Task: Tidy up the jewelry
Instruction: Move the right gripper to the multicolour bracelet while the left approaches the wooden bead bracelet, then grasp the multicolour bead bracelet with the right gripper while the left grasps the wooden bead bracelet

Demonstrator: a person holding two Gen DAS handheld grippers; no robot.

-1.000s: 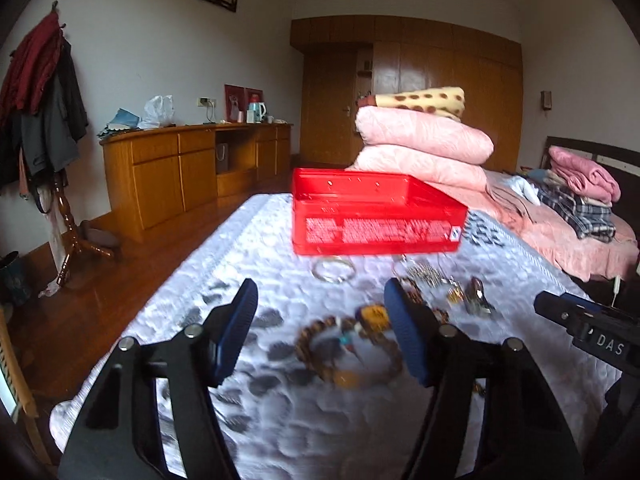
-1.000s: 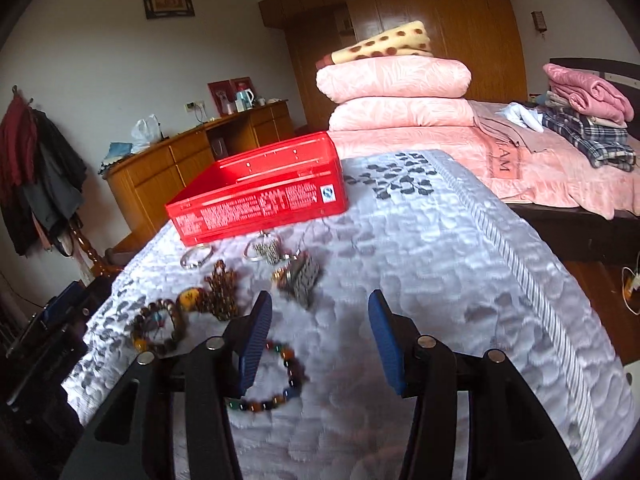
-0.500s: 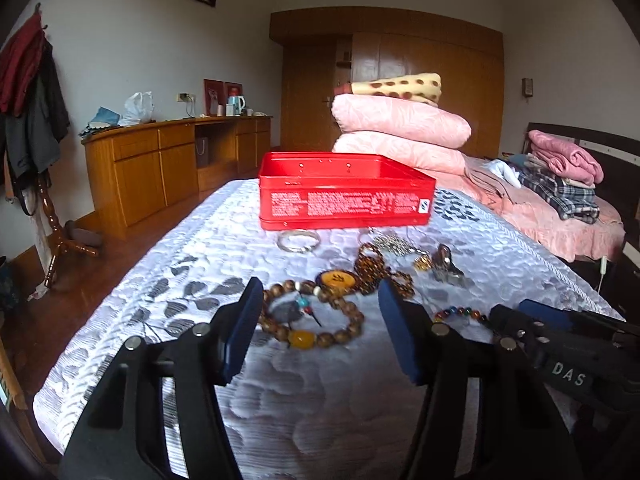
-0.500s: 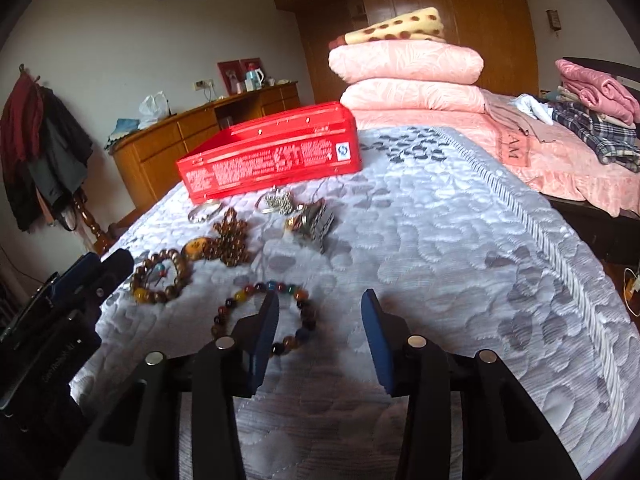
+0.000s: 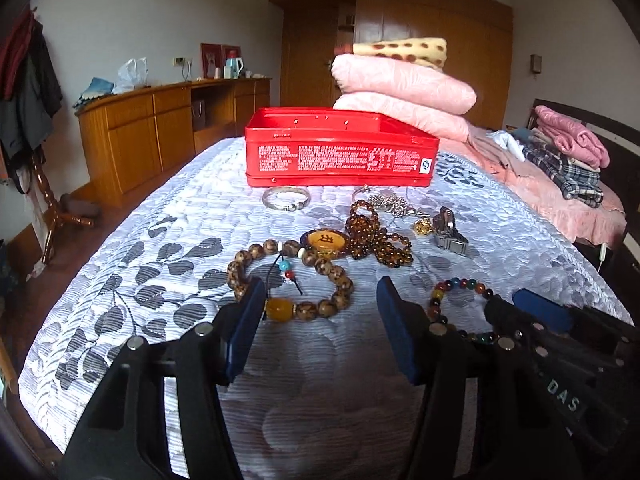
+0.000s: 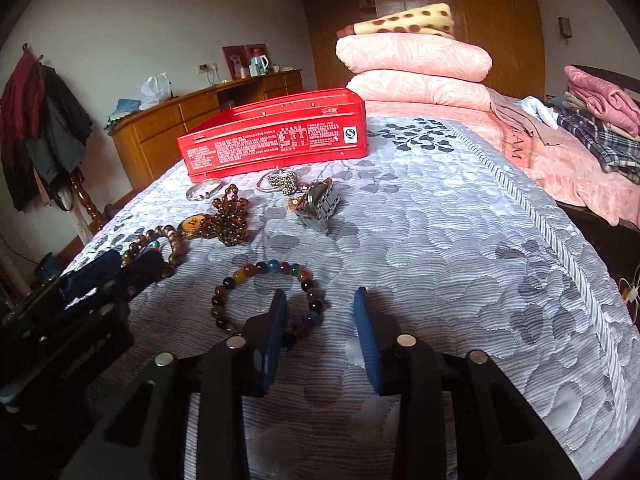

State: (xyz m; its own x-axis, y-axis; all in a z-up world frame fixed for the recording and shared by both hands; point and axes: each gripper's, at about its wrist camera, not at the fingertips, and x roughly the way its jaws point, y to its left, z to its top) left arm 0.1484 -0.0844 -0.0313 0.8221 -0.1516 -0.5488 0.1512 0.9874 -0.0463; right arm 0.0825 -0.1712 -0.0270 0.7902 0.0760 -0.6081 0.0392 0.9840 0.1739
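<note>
You are working over the bed (image 5: 132, 264), its quilted grey spread carrying all the jewelry, with the open red tin (image 5: 340, 152) standing at the far side as the likely home for each piece; steer both lifts toward it and keep the tools from crossing; your left gripper (image 5: 320, 312) sits low at the near edge of the wooden bead bracelet (image 5: 292, 276), its jaws spread and lately narrowing, the left pad at the rim by the amber bead and nothing pinched yet; your right gripper (image 6: 320, 320) has its jaws spread too, also closing in, straddling the near right arc of the multicoloured bead bracelet (image 6: 260, 292), with no pressure on the beads that I can see; I judge each grasp wants one strand between the pads, so settle onto the spread before squeezing; round beads will roll, so close slowly and lift straight; leave the silver bangle (image 5: 286, 199), amber bead strand (image 5: 376, 236) and watch (image 5: 448, 232) undisturbed.
</note>
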